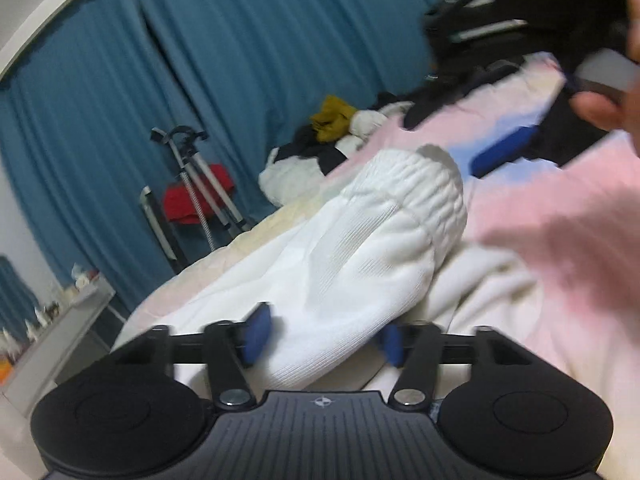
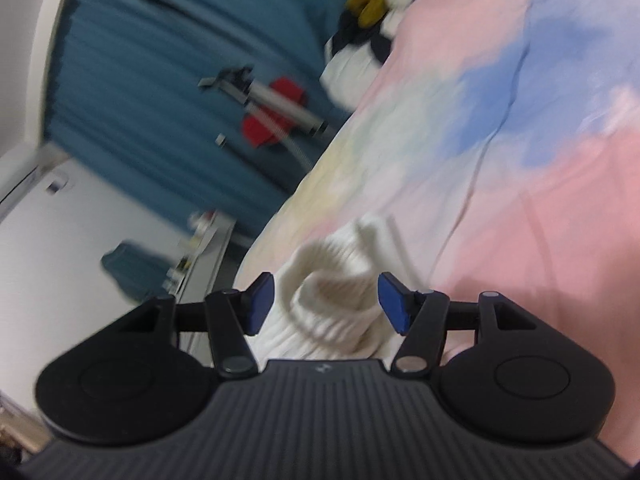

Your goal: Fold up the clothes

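Two spread grippers (image 1: 324, 338) (image 2: 326, 304), white sock (image 1: 360, 236).

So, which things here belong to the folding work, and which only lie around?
Part of the job:
- white sock between the left gripper fingers
- right gripper, open around the sock's cuff
- pastel bedspread underneath

Lying about:
- clothes pile with a mustard piece
- red item by the blue curtain

Teal curtains (image 1: 224, 60) hang behind a bed spread with a pink-and-blue pastel cover (image 2: 540, 168).
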`<state>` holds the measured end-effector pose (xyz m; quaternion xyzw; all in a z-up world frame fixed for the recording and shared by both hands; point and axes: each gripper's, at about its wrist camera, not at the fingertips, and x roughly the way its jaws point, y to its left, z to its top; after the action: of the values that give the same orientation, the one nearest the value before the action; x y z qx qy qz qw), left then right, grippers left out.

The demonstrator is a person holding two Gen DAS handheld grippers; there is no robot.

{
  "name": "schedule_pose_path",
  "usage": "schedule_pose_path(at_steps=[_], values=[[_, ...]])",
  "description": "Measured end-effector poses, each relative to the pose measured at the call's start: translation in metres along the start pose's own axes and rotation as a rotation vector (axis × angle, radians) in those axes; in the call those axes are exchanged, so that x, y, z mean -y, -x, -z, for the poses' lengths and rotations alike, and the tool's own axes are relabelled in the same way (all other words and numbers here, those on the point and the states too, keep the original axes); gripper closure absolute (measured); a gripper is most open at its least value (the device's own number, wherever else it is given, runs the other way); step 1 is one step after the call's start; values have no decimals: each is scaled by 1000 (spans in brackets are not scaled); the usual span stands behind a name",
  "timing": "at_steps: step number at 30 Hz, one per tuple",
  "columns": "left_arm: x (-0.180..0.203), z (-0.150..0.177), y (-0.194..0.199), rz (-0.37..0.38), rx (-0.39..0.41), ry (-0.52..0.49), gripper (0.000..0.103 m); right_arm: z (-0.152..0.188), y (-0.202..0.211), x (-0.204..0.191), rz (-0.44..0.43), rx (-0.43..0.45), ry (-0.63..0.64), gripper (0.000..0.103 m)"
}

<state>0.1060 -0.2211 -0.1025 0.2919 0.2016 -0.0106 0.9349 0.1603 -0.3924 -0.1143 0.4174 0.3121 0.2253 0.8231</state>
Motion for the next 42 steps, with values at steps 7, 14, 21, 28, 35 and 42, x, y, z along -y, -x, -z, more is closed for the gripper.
schedule_pose_path(at_steps=[7, 14, 21, 28, 35, 42], values=[[-60, 48, 26, -59, -82, -38, 34, 11, -18, -11, -4, -57, 40, 19], [-107, 72, 28, -56, -111, 121, 29, 22, -35, -19, 82, -82, 141, 30], [-127, 73, 51, 84, -78, 221, 33, 21, -10, -42, 94, -1, 248, 76], [-138, 77, 69, 241, -18, 339, 32, 13, 0, -5, 173, 7, 108, 73], [-184, 90, 74, 323, 7, 649, 15, 17, -4, 7, 153, -71, -2, 18], [-230, 118, 49, 320, -62, 991, 5, 36, -36, 5, 192, -185, 56, 16]])
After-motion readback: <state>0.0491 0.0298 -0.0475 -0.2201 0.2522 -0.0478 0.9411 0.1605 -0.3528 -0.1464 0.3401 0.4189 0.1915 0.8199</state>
